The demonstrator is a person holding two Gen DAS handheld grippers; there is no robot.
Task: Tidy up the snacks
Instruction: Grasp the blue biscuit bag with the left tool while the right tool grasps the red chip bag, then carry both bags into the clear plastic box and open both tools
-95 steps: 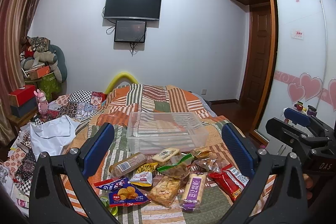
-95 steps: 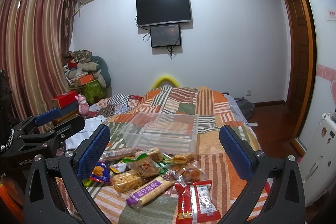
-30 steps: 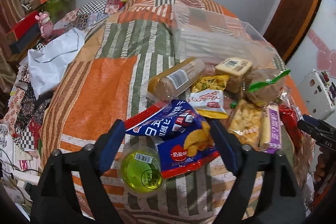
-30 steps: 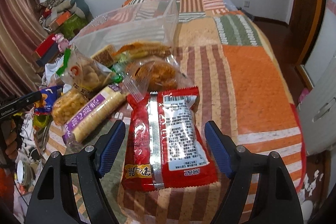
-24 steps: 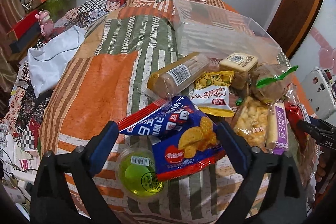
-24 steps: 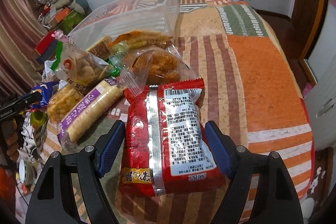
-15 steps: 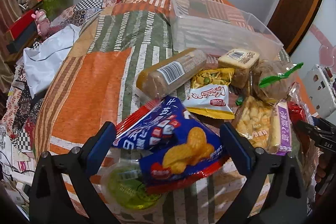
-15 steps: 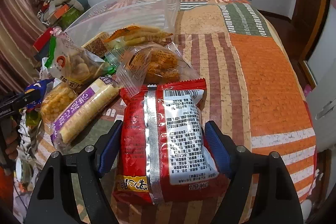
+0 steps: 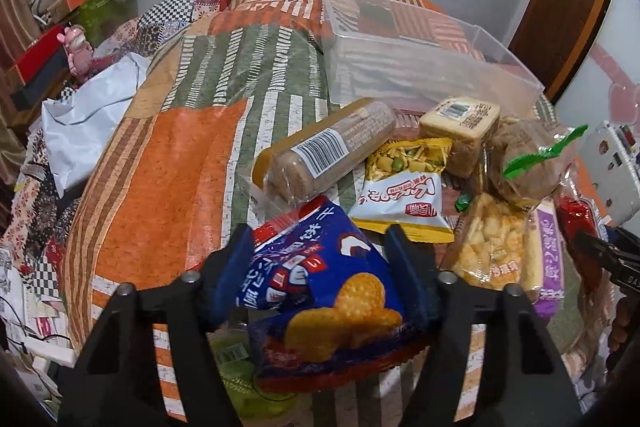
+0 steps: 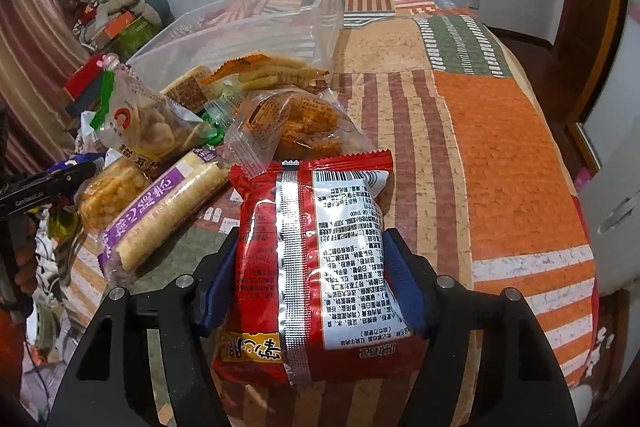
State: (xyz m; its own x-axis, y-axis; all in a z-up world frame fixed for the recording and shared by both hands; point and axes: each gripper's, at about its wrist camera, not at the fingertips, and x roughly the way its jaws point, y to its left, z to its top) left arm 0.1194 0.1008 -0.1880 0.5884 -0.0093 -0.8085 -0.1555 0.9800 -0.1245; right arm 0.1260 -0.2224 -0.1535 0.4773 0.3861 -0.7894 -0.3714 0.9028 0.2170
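Observation:
My left gripper [image 9: 320, 267] is shut on a blue cracker bag [image 9: 320, 291] at the near edge of the bed. A green jelly cup [image 9: 240, 371] lies under it. My right gripper [image 10: 310, 267] is shut on a red snack packet [image 10: 316, 259] lying back side up. A clear plastic bin [image 9: 424, 63] stands empty behind the snack pile; it also shows in the right wrist view [image 10: 248, 23]. Between them lie a biscuit roll [image 9: 328, 155], a white-and-yellow pea snack bag [image 9: 404, 195], a purple rice cracker pack [image 10: 160, 215] and several other bags.
The snacks lie on a patchwork quilt [image 9: 168, 179] covering the bed. A white cloth [image 9: 88, 119] and boxes lie off the bed's left side. A wooden door [image 9: 560, 7] is at the far right. The quilt's right half [image 10: 500, 147] holds no snacks.
Both grippers have closed: the left on the blue cracker bag, the right on the red packet. Before that both dropped from a high view of the room down to the snacks.

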